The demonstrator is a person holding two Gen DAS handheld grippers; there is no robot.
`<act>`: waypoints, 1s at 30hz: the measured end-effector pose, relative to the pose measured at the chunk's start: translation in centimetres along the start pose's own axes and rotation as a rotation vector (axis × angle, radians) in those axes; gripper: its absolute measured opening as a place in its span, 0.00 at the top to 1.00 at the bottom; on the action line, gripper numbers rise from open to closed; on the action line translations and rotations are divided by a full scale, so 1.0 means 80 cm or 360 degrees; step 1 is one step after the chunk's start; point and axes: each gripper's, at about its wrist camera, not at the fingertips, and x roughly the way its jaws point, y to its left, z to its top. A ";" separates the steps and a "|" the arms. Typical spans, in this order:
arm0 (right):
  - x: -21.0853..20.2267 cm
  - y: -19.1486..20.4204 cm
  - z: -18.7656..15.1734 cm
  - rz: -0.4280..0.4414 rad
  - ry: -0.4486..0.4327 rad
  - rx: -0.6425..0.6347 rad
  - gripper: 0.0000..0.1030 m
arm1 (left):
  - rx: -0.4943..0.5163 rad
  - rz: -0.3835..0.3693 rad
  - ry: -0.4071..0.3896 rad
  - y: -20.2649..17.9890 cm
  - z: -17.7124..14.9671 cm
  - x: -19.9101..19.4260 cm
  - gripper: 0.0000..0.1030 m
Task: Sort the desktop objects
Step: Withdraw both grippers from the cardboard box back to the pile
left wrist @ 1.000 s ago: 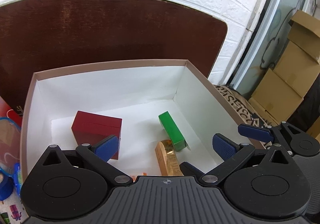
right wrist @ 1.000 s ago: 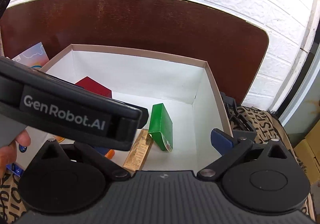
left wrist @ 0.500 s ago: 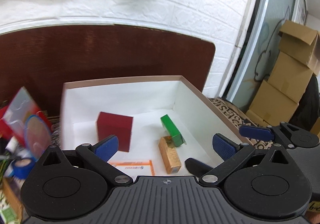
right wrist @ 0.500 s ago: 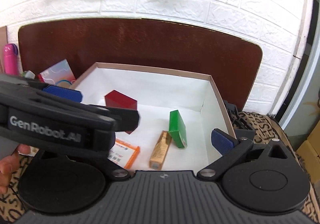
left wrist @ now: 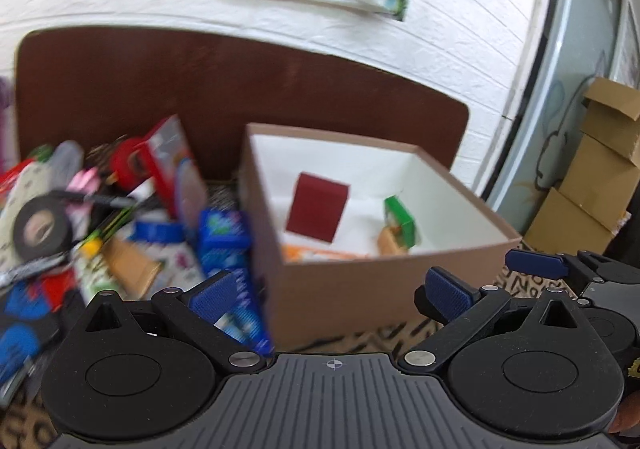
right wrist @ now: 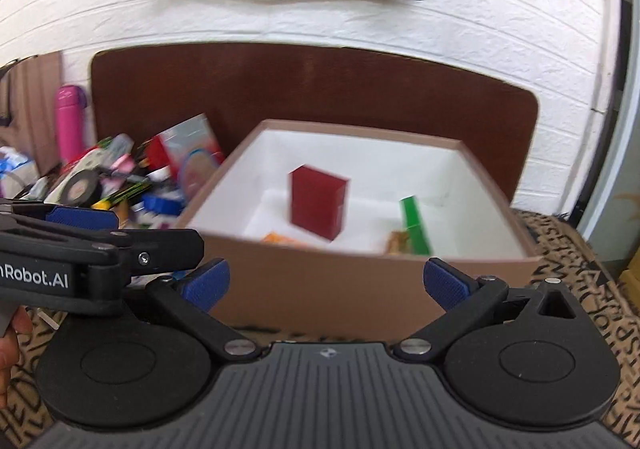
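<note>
A brown cardboard box (left wrist: pixel 360 289) with a white inside holds a dark red box (left wrist: pixel 316 209), a green box (left wrist: pixel 400 219), a tan box (left wrist: pixel 390 243) and an orange-edged card (left wrist: pixel 304 253). The box also shows in the right wrist view (right wrist: pixel 320 289), with the red box (right wrist: pixel 318 205) and the green box (right wrist: pixel 416 225) inside. My left gripper (left wrist: pixel 332 293) is open and empty, in front of the box's near wall. My right gripper (right wrist: pixel 324 283) is open and empty, also in front of that wall. The left gripper (right wrist: pixel 80 225) shows at the left of the right wrist view.
A pile of loose items lies left of the box: a black tape roll (left wrist: pixel 40 229), a blue pack (left wrist: pixel 228 249), a red-edged package (left wrist: pixel 168 157) and pens. A pink bottle (right wrist: pixel 70 125) stands far left. A brown board (right wrist: pixel 320 97) backs the box. Cardboard cartons (left wrist: pixel 592 185) stand at the right.
Both grippers have pulled back and out of the box, from over its inside to in front of its near wall. The pile at the left has come into view.
</note>
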 end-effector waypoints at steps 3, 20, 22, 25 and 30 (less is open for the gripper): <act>-0.006 0.022 -0.012 0.0045 0.0009 -0.0002 0.00 | -0.0030 0.0037 -0.0004 0.015 -0.018 -0.022 0.00; -0.008 0.143 -0.092 0.0423 0.0229 0.0046 0.00 | -0.0167 0.0184 0.0127 0.102 -0.118 -0.088 0.00; -0.005 0.153 -0.096 0.0444 0.0252 0.0028 0.00 | -0.0188 0.0195 0.0139 0.111 -0.125 -0.092 0.00; 0.002 0.166 -0.097 0.0459 0.0280 0.0006 0.00 | -0.0224 0.0218 0.0138 0.126 -0.127 -0.097 0.00; 0.013 0.185 -0.092 0.0478 0.0290 -0.0019 0.00 | -0.0265 0.0285 0.0057 0.159 -0.118 -0.114 0.00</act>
